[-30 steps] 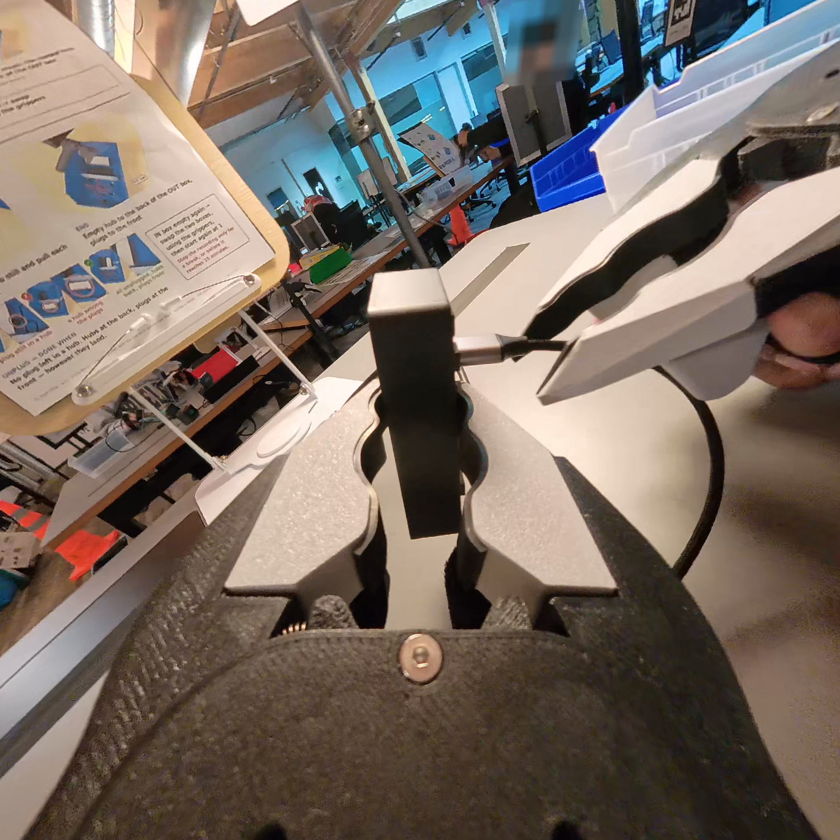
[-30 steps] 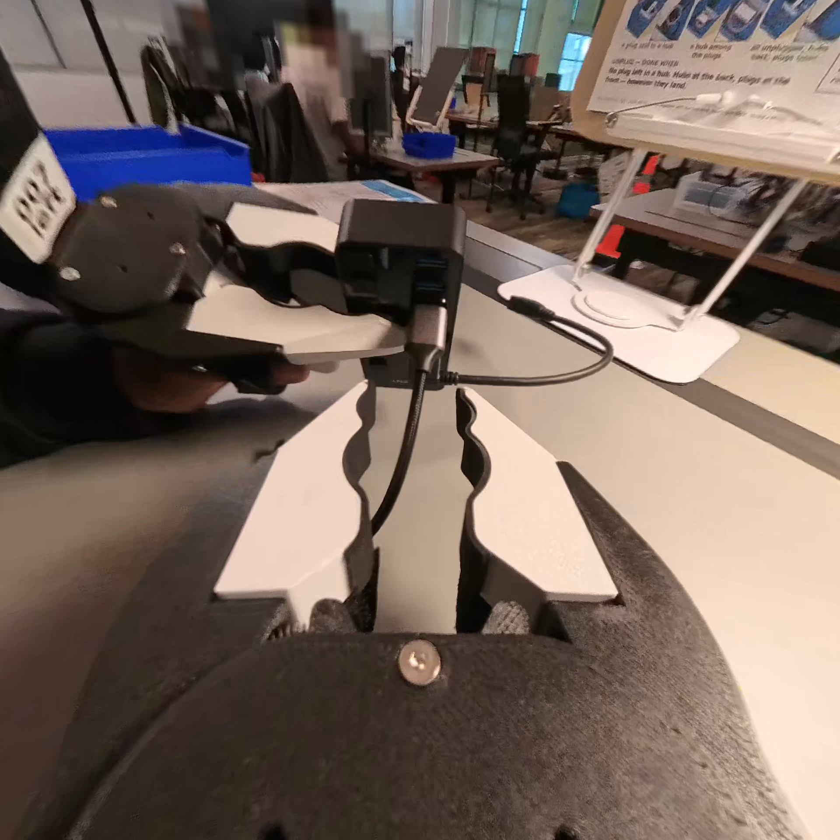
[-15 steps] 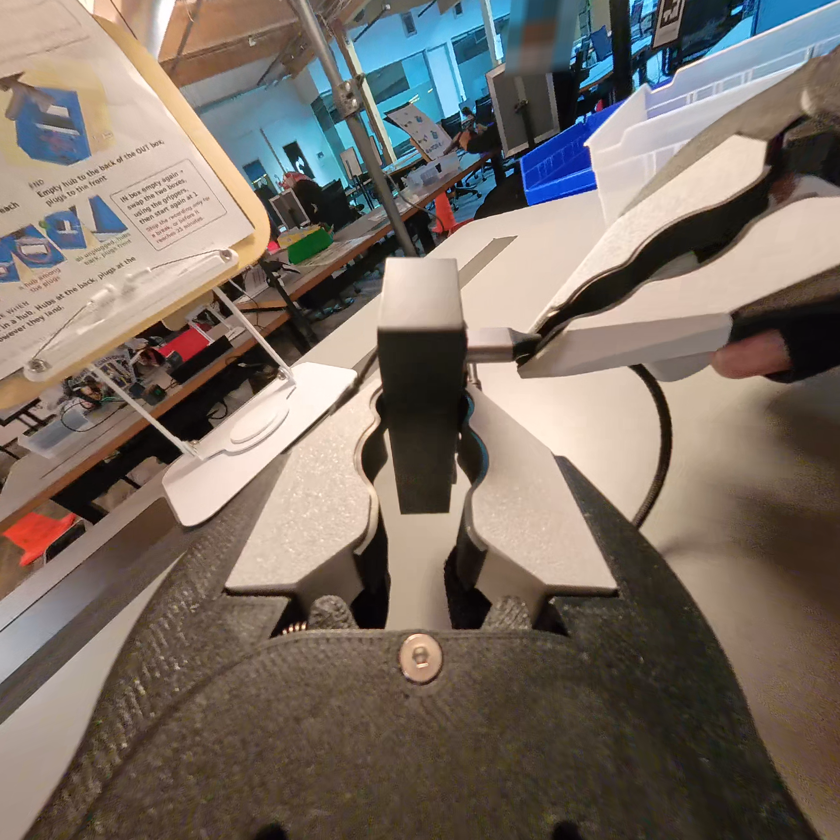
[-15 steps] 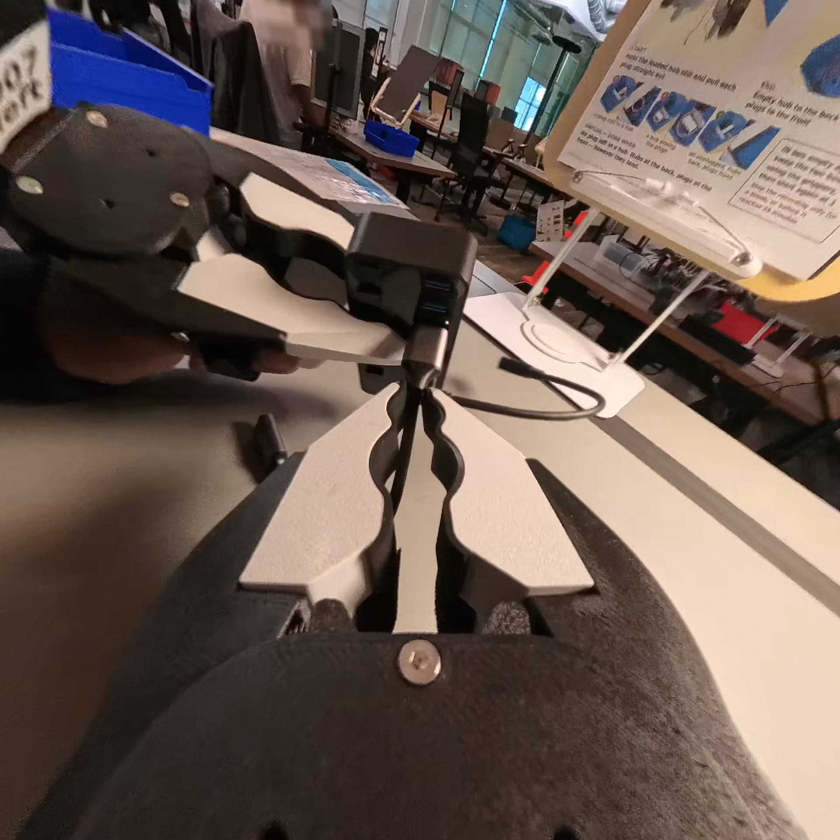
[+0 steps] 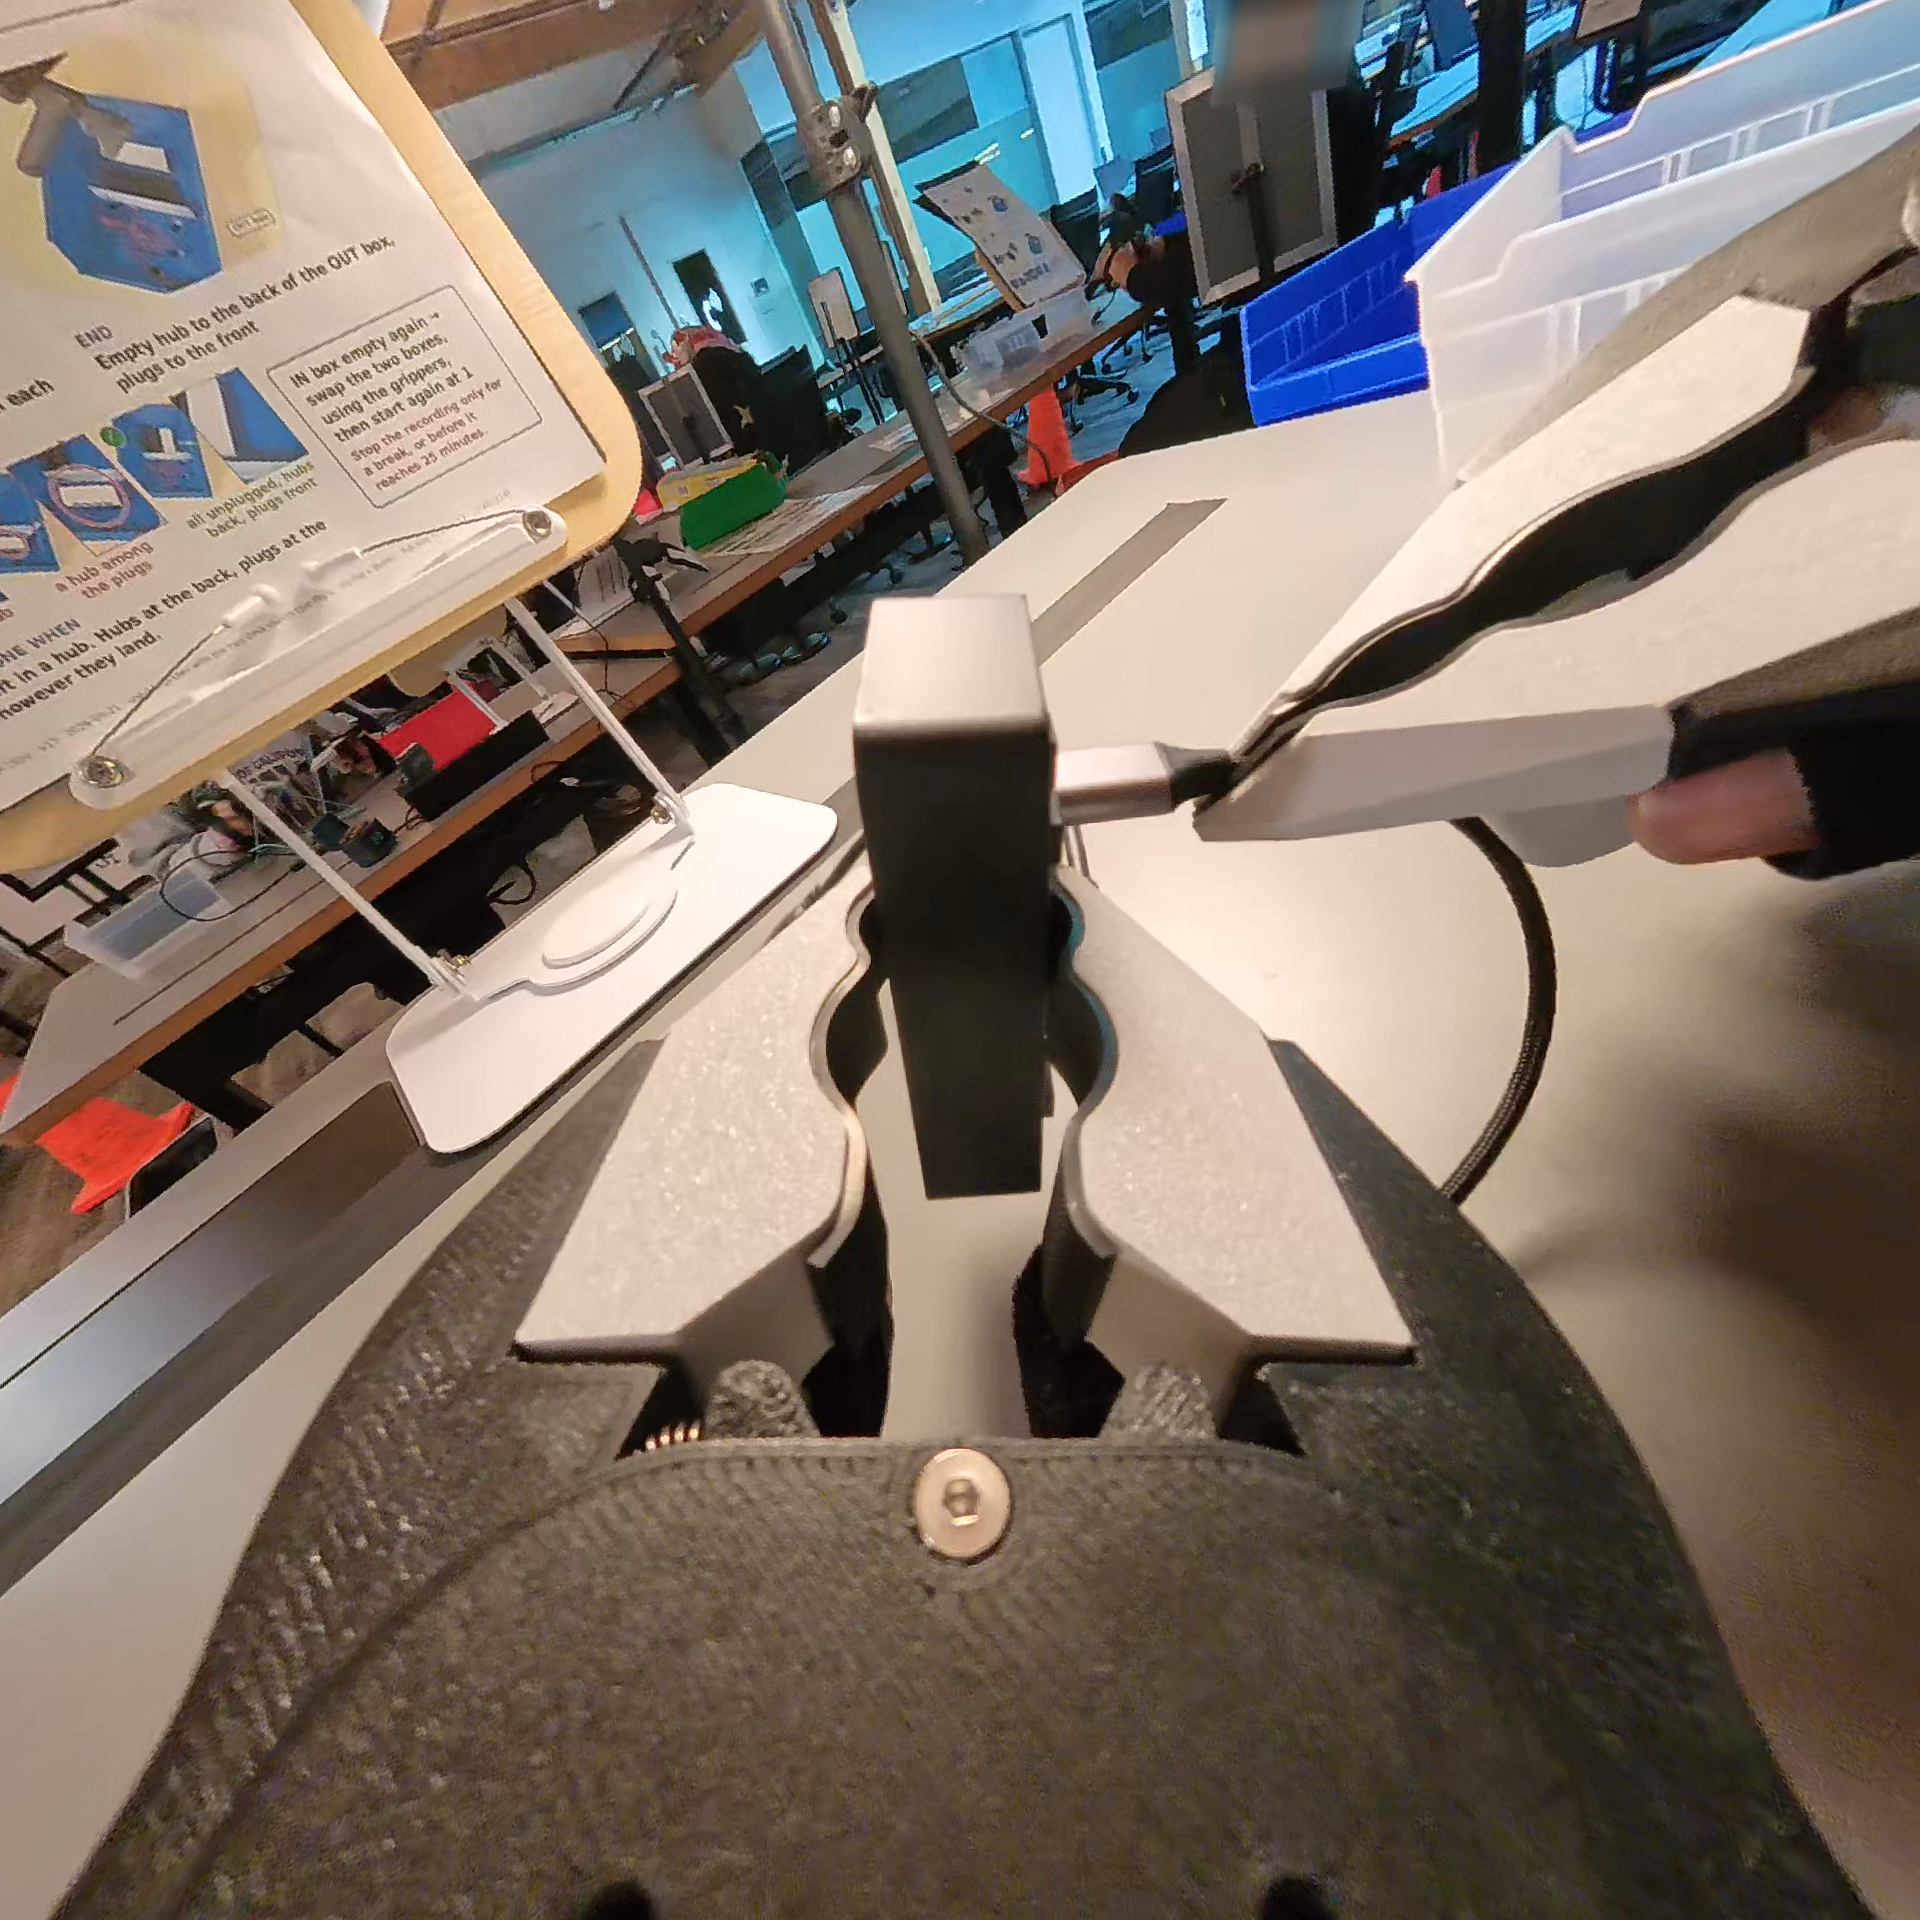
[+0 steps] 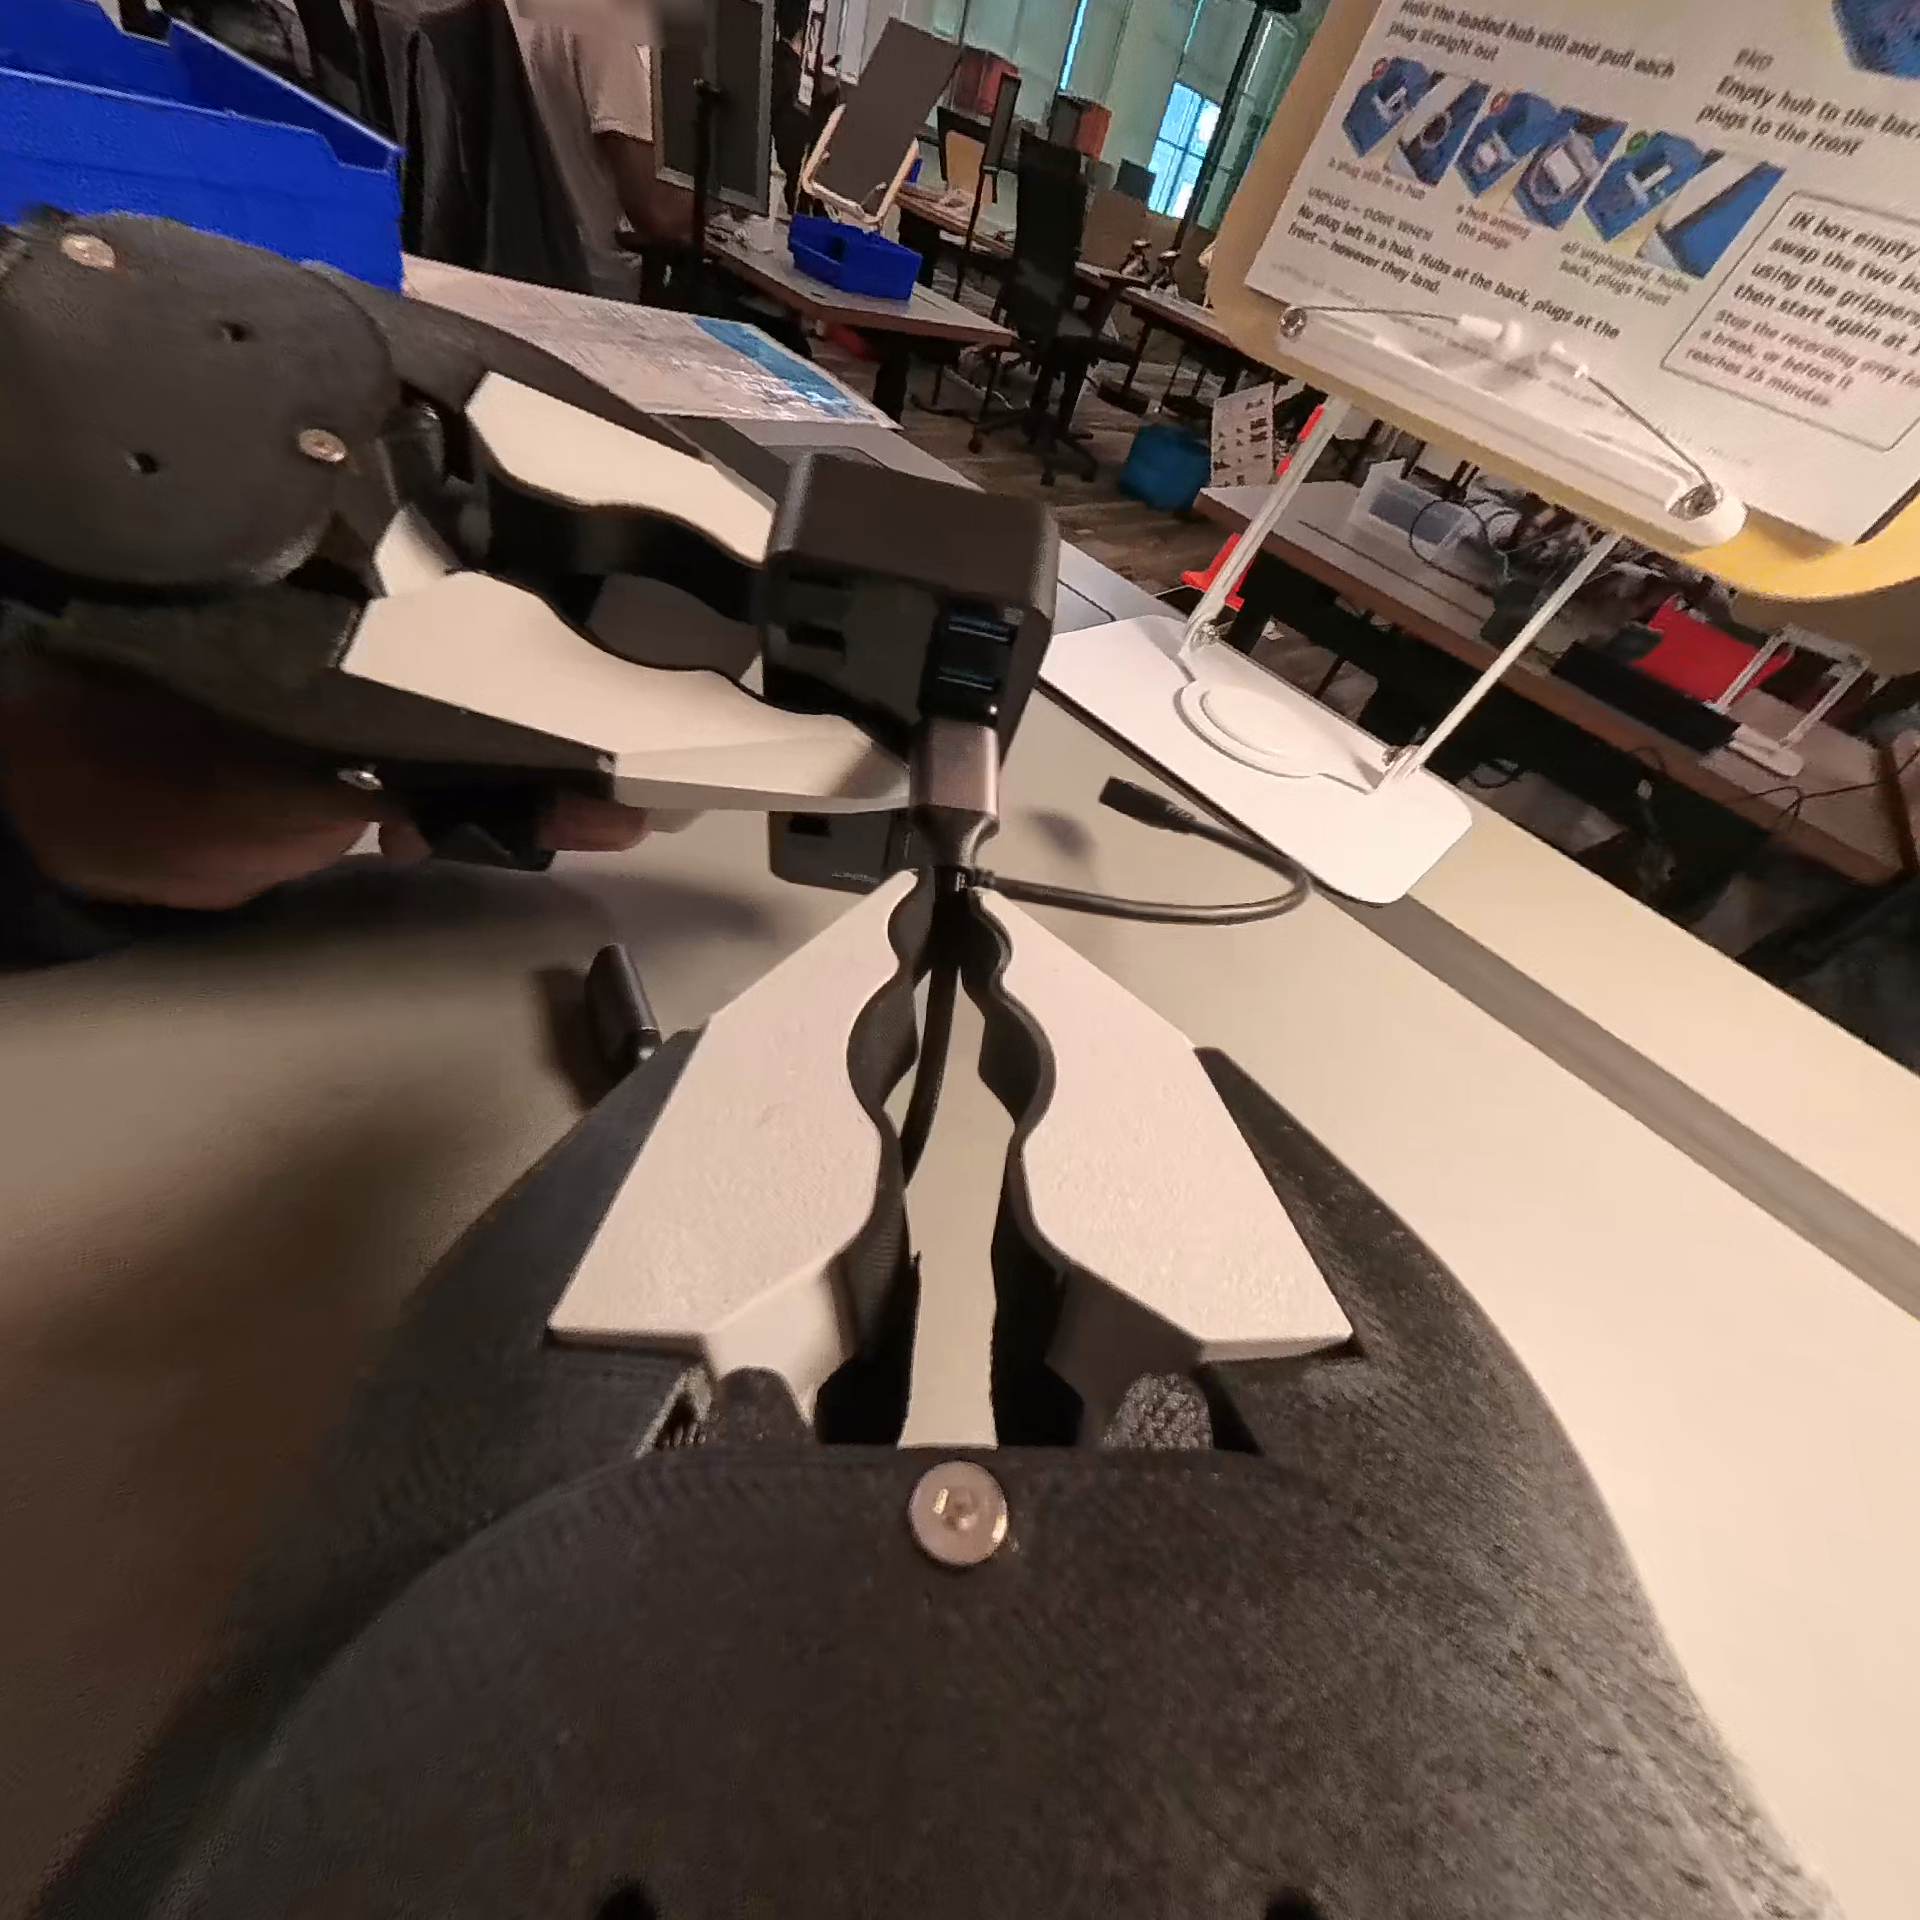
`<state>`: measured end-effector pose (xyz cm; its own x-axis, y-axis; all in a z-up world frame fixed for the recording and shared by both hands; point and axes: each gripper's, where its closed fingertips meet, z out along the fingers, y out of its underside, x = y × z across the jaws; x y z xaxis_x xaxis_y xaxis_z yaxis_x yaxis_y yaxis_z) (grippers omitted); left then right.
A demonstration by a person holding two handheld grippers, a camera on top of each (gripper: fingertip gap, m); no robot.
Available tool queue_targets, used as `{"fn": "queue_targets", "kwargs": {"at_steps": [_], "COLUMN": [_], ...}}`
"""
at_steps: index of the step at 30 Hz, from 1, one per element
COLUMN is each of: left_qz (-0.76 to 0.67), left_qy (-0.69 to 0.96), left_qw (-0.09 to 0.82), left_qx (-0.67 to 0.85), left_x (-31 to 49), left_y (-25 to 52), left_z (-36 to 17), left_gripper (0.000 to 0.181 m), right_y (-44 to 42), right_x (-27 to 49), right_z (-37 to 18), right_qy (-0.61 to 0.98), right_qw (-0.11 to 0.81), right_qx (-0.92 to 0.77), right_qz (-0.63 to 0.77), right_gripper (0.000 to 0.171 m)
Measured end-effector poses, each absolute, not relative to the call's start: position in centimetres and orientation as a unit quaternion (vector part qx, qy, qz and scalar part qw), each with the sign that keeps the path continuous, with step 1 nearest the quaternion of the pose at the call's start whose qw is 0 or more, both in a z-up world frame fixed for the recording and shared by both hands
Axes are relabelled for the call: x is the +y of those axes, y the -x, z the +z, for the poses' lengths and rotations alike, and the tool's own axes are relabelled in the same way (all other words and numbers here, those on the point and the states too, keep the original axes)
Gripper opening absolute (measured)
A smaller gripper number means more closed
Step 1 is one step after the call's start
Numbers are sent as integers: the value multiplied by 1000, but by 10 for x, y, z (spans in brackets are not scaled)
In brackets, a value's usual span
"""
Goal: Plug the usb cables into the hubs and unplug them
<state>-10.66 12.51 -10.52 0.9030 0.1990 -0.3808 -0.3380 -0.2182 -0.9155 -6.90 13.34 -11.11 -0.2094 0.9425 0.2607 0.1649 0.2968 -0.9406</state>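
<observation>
My left gripper (image 5: 961,1049) is closed on the black hub (image 5: 951,831), which sits in the middle of the left wrist view. The hub is a small hard block. I think it is light and stiff, with smooth sides that could slip, so I hold it low on its two flat sides. Its long side runs away from me, up the frame, and its ports face right.

My right gripper (image 6: 951,935) is pinched narrow on the black cable (image 6: 925,1049) just behind the silver plug (image 6: 956,774). In the left wrist view that plug (image 5: 1117,779) points left and goes straight into the hub's side. The plug looks hard and strong. The cable (image 5: 1527,997) is soft and bendy and loops down toward the desk (image 5: 1299,935) at the right.

In the right wrist view the hub (image 6: 904,613) sits just above the middle, with two blue ports free above the plug. I would pull on the plug, not the cable, straight along its length.
</observation>
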Motion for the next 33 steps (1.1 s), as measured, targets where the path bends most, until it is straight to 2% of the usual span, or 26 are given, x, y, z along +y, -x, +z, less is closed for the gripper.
{"fn": "queue_targets", "kwargs": {"at_steps": [12, 20, 29, 33], "left_qz": [213, 214, 216, 212], "left_qy": [758, 767, 771, 769], "left_qw": [615, 603, 597, 601], "left_qx": [40, 49, 45, -55], "left_x": [126, 129, 130, 111], "left_y": [110, 107, 108, 153], "left_z": [-111, -117, -119, -116], "left_gripper": [29, 29, 29, 28], "right_y": [69, 64, 64, 60], "right_x": [133, 133, 137, 148], "right_z": [-118, -126, -127, -132], "right_qy": [425, 433, 434, 460], "right_qw": [458, 411, 429, 412], "right_qx": [-667, -685, -687, -677], "right_qz": [406, 417, 394, 401], "right_gripper": [3, 3, 3, 2]}}
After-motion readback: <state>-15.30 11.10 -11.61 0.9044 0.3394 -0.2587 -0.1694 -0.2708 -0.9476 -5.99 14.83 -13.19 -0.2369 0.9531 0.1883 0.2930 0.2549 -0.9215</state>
